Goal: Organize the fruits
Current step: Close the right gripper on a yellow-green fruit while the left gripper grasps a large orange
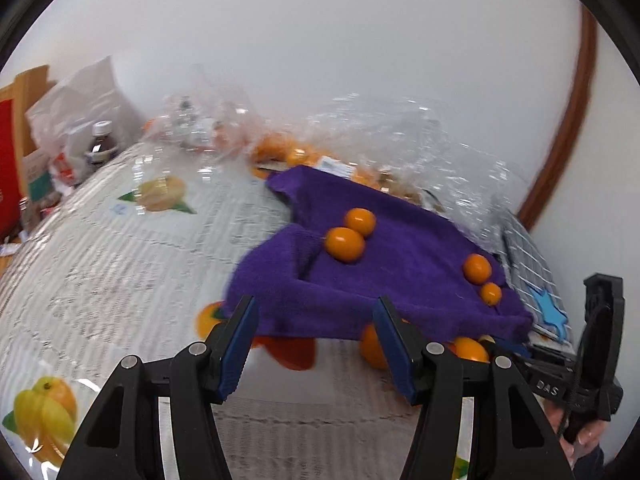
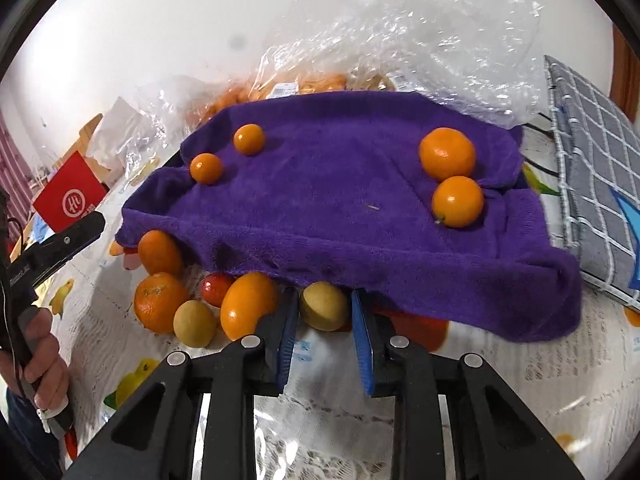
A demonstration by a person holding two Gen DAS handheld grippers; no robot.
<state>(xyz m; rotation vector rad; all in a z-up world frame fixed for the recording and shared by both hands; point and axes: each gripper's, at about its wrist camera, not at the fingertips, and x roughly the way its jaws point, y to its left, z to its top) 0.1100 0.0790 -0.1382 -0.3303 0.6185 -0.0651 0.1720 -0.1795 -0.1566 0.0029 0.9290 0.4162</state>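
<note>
A purple towel point(image 2: 340, 200) lies over a raised base on the table; it also shows in the left wrist view point(image 1: 400, 272). Several small orange fruits sit on it, among them a mandarin point(image 2: 447, 153) and a kumquat point(image 2: 249, 139). Below its front edge lie loose fruits: oranges point(image 2: 160, 302), a red fruit point(image 2: 216, 286) and yellow-brown ones. My right gripper point(image 2: 325, 312) has its blue pads closed around a yellow-brown fruit point(image 2: 324, 306). My left gripper point(image 1: 316, 328) is open and empty, close in front of the towel's edge.
Clear plastic bags point(image 2: 400, 32) with more oranges lie behind the towel. A grey checked cloth point(image 2: 592, 168) lies at the right. A red box point(image 2: 70, 200), a dark bottle point(image 1: 100, 144) and packets stand at the left. The fruit-print tablecloth point(image 1: 120, 240) covers the table.
</note>
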